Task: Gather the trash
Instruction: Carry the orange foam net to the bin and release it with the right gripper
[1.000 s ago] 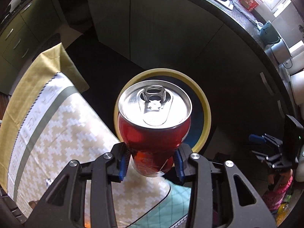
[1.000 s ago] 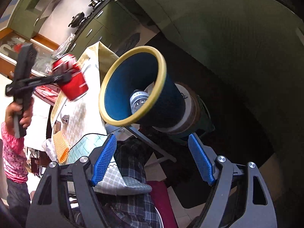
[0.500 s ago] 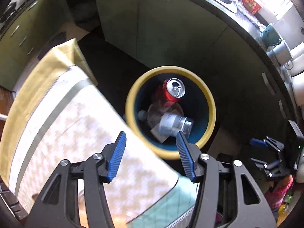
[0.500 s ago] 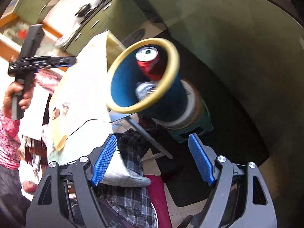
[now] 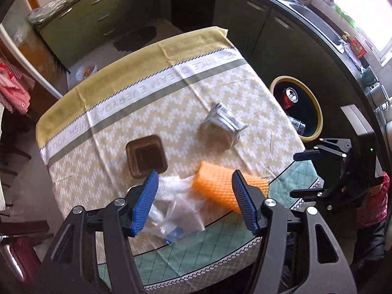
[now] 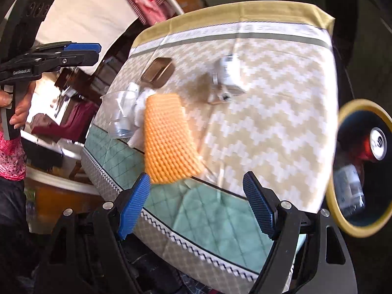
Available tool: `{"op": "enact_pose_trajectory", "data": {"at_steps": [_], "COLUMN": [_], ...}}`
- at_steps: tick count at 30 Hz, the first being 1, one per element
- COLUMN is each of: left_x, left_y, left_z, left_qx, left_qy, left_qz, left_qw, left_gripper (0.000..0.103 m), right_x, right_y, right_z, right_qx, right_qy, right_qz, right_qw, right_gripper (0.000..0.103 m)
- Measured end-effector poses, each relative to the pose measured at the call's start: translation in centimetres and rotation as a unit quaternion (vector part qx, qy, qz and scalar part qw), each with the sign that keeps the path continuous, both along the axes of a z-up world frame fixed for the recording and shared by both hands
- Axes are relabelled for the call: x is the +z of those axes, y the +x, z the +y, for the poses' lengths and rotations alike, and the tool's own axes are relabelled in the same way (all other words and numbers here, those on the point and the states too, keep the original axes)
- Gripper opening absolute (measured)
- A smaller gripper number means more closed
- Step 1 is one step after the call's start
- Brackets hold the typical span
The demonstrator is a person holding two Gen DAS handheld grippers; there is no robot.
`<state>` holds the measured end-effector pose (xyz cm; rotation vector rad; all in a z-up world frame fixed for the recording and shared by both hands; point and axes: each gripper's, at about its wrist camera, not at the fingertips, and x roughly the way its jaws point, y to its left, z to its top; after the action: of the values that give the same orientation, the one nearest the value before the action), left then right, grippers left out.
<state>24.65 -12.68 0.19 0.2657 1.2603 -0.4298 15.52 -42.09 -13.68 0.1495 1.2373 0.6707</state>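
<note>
The red can (image 5: 290, 97) lies in the yellow-rimmed bin (image 5: 318, 112) beside the table (image 5: 171, 103), so this looks like the turn back for more trash. The left gripper (image 5: 194, 202) hangs over the table's near edge, its jaws just opened wider with nothing between them; crumpled clear plastic (image 5: 176, 205) lies right below, an orange sponge (image 5: 220, 188) just beside it. The right gripper (image 6: 196, 204) is spread and empty too. Next, I'd guess, comes a drop onto that plastic, a limp thing needing a deep pinch.
</note>
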Motion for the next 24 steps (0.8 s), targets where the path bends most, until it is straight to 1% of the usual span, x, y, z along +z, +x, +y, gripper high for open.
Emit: {"op": "enact_pose_trajectory", "data": {"at_steps": [2, 4, 6, 10, 14, 15, 16, 17, 18, 19, 20, 21, 24], "left_x": [-0.2, -0.5, -0.8, -1.7, -2.9, -3.3, -3.7, -4.1, -4.5, -4.8, -5.1, -5.5, -6.4], "left_y": [-1.0, -1.9, -3.0, -4.7, -5.7, -5.8, -6.0, -6.1, -6.2, -6.2, -6.3, -6.3, -6.1], "left_z": [2.5, 4.8, 6.9, 10.0, 11.4, 11.5, 11.4, 11.3, 11.1, 10.8, 10.4, 10.1, 9.2], "left_qx": [0.017, 0.029, 0.043, 0.067, 0.082, 0.085, 0.085, 0.084, 0.084, 0.084, 0.084, 0.084, 0.095], "left_qy": [-0.005, -0.015, -0.023, -0.031, -0.041, -0.043, -0.044, -0.046, -0.047, -0.046, -0.046, -0.047, -0.053], "left_qz": [0.003, 0.008, 0.011, 0.02, 0.033, 0.038, 0.044, 0.051, 0.057, 0.062, 0.068, 0.074, 0.09], "left_qw": [0.9998, 0.9994, 0.9988, 0.9971, 0.9952, 0.9948, 0.9944, 0.9941, 0.9938, 0.9934, 0.9931, 0.9926, 0.9899], "left_gripper": [0.059, 0.059, 0.059, 0.061, 0.062, 0.062, 0.062, 0.062, 0.062, 0.062, 0.062, 0.063, 0.069], "right_x": [-0.5, -1.3, -2.2, -3.3, -4.2, -4.3, -4.3, -4.5, -4.6, -4.6, -4.5, -4.3, -2.9], "right_y": [1.6, 2.8, 3.4, 3.7, 3.6, 3.6, 3.5, 3.6, 3.6, 3.6, 3.5, 3.3, 2.9], "right_z": [3.5, 5.7, 7.2, 8.7, 9.4, 9.5, 9.5, 9.8, 9.6, 9.4, 9.1, 8.7, 7.2], "right_qx": [0.03, 0.048, 0.068, 0.083, 0.09, 0.089, 0.087, 0.082, 0.078, 0.077, 0.071, 0.066, 0.049], "right_qy": [-0.018, -0.041, -0.056, -0.071, -0.082, -0.084, -0.087, -0.092, -0.09, -0.084, -0.085, -0.084, -0.07], "right_qz": [0.012, 0.022, 0.034, 0.045, 0.053, 0.049, 0.044, 0.039, 0.04, 0.041, 0.034, 0.028, 0.011], "right_qw": [0.999, 0.998, 0.995, 0.993, 0.991, 0.991, 0.991, 0.992, 0.992, 0.993, 0.993, 0.994, 0.996], "right_gripper": [0.078, 0.08, 0.081, 0.081, 0.079, 0.075, 0.063, 0.056, 0.039, 0.028, 0.022, 0.014, 0.013]}}
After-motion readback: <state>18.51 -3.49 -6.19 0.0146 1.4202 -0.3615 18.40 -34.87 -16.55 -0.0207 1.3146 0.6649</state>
